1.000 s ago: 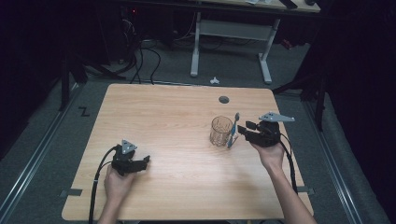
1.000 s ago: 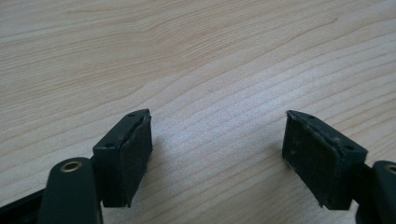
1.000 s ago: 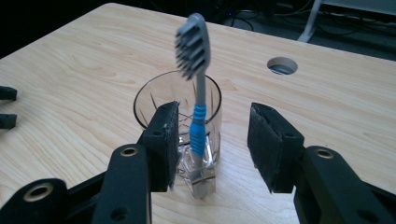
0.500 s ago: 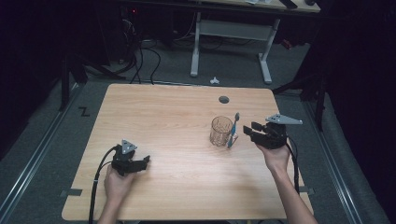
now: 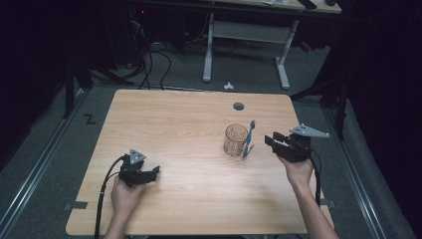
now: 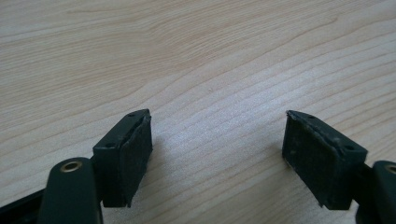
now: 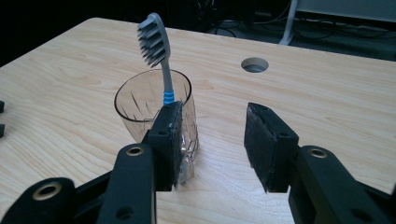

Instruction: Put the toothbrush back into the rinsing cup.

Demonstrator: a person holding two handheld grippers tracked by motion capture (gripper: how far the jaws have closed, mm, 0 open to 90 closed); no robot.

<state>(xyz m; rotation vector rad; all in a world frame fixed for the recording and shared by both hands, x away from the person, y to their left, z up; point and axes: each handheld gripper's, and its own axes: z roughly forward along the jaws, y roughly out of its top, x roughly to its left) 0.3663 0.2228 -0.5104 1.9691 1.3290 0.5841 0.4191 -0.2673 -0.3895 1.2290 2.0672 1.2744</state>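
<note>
Toothbrush (image 7: 159,56) stands in the glass (image 5: 235,140) on the counter (image 5: 179,124), leaning on its rim. Right tongs (image 5: 272,140), now backed away just beside it, have been closing, half-open and empty: placement looks done. Left tongs (image 6: 217,154) rest wide open, empty.

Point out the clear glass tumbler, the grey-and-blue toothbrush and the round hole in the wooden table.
Clear glass tumbler (image 7: 140,109), right gripper view, its wall.
Grey-and-blue toothbrush (image 7: 152,39), right gripper view, bristle head.
Round table hole (image 5: 239,106), high view, its centre.
</note>
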